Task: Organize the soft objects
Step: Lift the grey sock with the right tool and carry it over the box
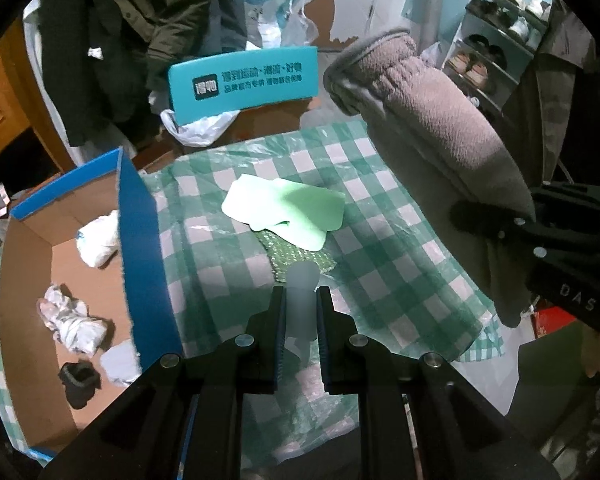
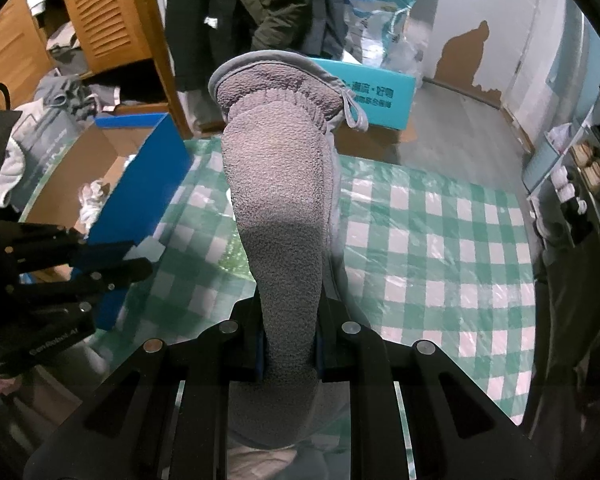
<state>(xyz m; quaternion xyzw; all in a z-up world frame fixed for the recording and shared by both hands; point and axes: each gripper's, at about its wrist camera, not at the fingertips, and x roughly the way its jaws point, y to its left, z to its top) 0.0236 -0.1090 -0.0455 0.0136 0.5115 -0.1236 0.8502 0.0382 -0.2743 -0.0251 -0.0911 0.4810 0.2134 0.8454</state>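
1. While the right gripper (image 2: 289,354) pinches the grey fleece mitt (image 2: 278,200) at its narrow end, the mitt's long axis runs from the lower centre of the right wrist view up to its gathered cuff at upper centre, pointing away from the camera.
2. Seen from the left wrist view, the same grey fleece mitt (image 1: 432,120) slants from the right gripper (image 1: 496,220) at right centre up toward upper centre, cuff end highest, held above the green checked cloth (image 1: 400,272).
3. One left gripper (image 1: 300,328) sits at lower centre of its view, fingers close together on a pale blurred object (image 1: 302,304) whose nature cannot be told.
4. One folded light green cloth (image 1: 288,208) lies at mid-frame on the checked cloth, partly over one green bubble-wrap piece (image 1: 300,252).
5. One blue-edged cardboard box (image 1: 140,240) stands at left; inside are about three crumpled white items (image 1: 96,236) and one dark item (image 1: 79,382).
6. One teal box (image 1: 244,80) lies beyond the table, upper centre.
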